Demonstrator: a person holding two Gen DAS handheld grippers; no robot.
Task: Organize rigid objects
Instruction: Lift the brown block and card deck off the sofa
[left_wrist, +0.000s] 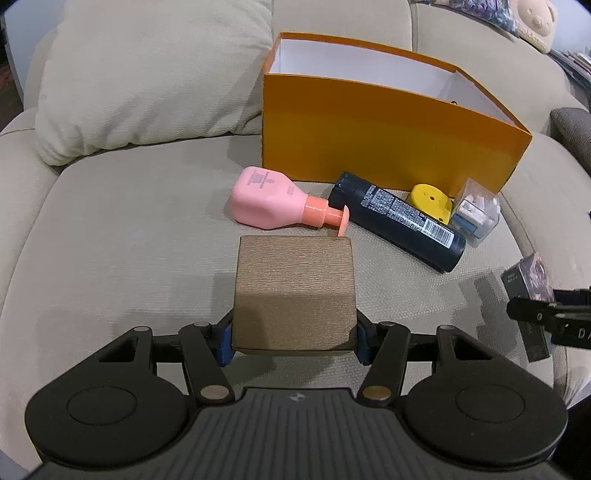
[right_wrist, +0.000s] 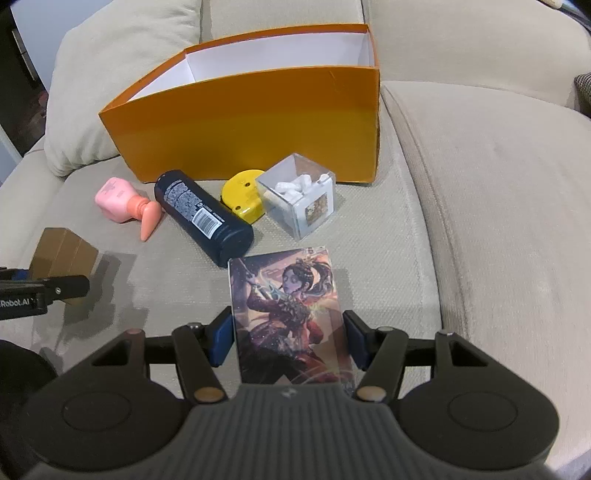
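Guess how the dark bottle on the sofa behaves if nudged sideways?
The dark bottle lies on its side and looks round, so it would probably roll. The yellow thing sits right beside it and may stop it that way. Its smooth, glossy wall could be slippery to pinch. The soft sofa cushion should slow any roll.

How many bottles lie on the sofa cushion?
2. The pink pump bottle lies left; the dark blue cylindrical bottle lies beside it, both before the orange cardboard box. Inside the box is partly hidden.

Each hand-held gripper angles down, jaws clamped.
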